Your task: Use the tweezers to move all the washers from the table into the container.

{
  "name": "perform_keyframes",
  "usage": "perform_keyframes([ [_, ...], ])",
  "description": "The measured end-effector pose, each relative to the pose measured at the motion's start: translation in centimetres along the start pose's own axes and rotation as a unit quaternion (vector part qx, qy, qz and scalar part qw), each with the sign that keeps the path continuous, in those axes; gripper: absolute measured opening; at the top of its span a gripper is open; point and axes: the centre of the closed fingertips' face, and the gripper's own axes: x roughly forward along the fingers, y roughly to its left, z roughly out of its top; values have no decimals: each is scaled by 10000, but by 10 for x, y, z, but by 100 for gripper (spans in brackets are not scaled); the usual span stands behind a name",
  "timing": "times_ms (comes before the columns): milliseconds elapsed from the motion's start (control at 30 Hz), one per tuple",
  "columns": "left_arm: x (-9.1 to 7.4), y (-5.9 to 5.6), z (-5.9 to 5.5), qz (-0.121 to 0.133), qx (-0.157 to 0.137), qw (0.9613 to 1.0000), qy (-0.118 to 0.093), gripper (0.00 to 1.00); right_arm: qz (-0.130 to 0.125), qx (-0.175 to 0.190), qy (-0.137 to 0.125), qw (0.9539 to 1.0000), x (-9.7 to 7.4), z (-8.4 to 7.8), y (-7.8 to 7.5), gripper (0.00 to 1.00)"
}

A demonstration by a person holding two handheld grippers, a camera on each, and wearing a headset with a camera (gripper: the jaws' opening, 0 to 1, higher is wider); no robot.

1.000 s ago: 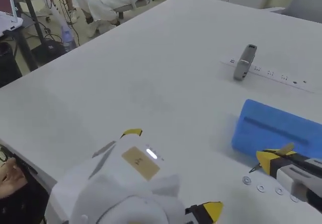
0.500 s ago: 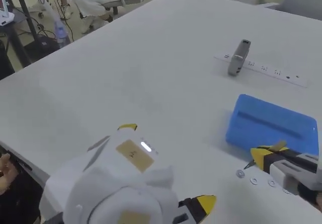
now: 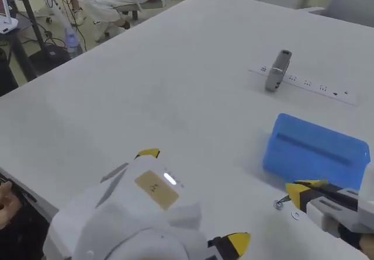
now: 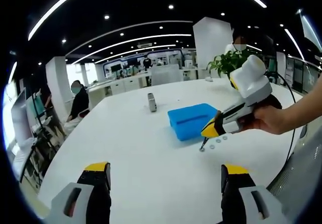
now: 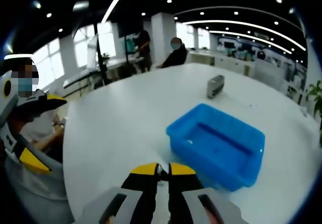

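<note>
A blue container [image 3: 315, 149] is carried on the white bench [image 3: 175, 85]. The left claw [image 4: 165, 183] is held spread wide, with nothing between its jaws. The right claw [image 5: 162, 172] is pressed together on the tweezers [image 4: 203, 144], whose tip is pointed down at the washers [image 3: 295, 215], which are scattered on the bench just beside the container.

1. You have no readable text, number or brand in any of your three views.
2. The tan label [image 3: 156, 188] on your left gripper [image 3: 193, 196], lower left of the head view, bears a dark mark too blurred to read.
3. The marks along the power strip [image 3: 310, 86] in the worktop [image 3: 175, 85], upper right, are too small to read.
</note>
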Motion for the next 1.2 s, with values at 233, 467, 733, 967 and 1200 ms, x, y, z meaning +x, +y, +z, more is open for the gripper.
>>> perform_keyframes([
  [233,0,-1,0,-29,7,10000,9,92,53,-34,140,9999,-1,-1,-2,3],
  [467,0,-1,-1,-30,23,10000,19,92,-9,-47,352,9994,0,-3,-5,3],
  [733,0,0,-2,-11,49,10000,48,92,-24,-65,468,9989,6,1,-6,3],
  [967,0,-4,1,-101,-9,9999,-41,95,-235,-197,65,9995,6,5,-5,2],
  [1200,1,-6,1,-150,-23,9999,-13,95,-208,-196,47,9996,2,3,0,1],
])
